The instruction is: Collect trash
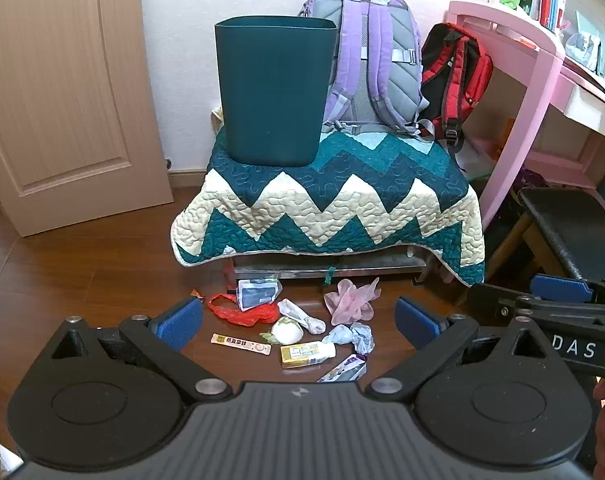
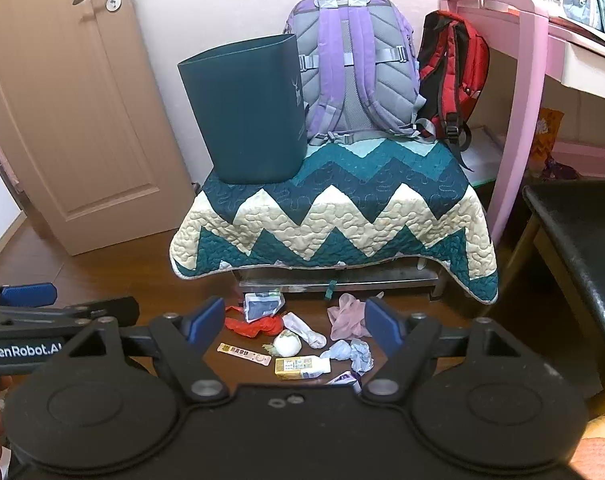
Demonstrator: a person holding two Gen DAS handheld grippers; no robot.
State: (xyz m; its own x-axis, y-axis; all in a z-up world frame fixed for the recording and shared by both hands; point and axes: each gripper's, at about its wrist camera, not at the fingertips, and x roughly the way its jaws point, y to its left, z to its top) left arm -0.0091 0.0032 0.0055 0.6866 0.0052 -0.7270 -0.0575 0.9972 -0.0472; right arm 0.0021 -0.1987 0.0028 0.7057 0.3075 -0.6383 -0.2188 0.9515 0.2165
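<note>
A dark teal bin [image 1: 272, 90] [image 2: 248, 112] stands upright on a low table under a zigzag quilt [image 1: 326, 196] [image 2: 334, 208]. Trash lies on the wood floor in front: a red plastic bag [image 1: 238, 312] [image 2: 254, 326], a pink glove [image 1: 352, 300] [image 2: 344, 318], a white ball [image 1: 287, 330] [image 2: 287, 345], a yellow-white tube [image 1: 306, 354] [image 2: 300, 367], a flat sachet [image 1: 240, 343] [image 2: 244, 354], crumpled blue paper [image 1: 352, 336] [image 2: 352, 352]. My left gripper [image 1: 298, 322] and right gripper [image 2: 294, 322] are both open and empty, held above the trash.
A purple backpack [image 1: 368, 60] [image 2: 352, 68] and a red backpack [image 1: 454, 76] [image 2: 450, 68] lean behind the bin. A door [image 1: 62, 92] [image 2: 82, 112] is at left, a pink desk [image 1: 542, 92] [image 2: 534, 80] and black seat [image 1: 574, 228] [image 2: 582, 248] at right.
</note>
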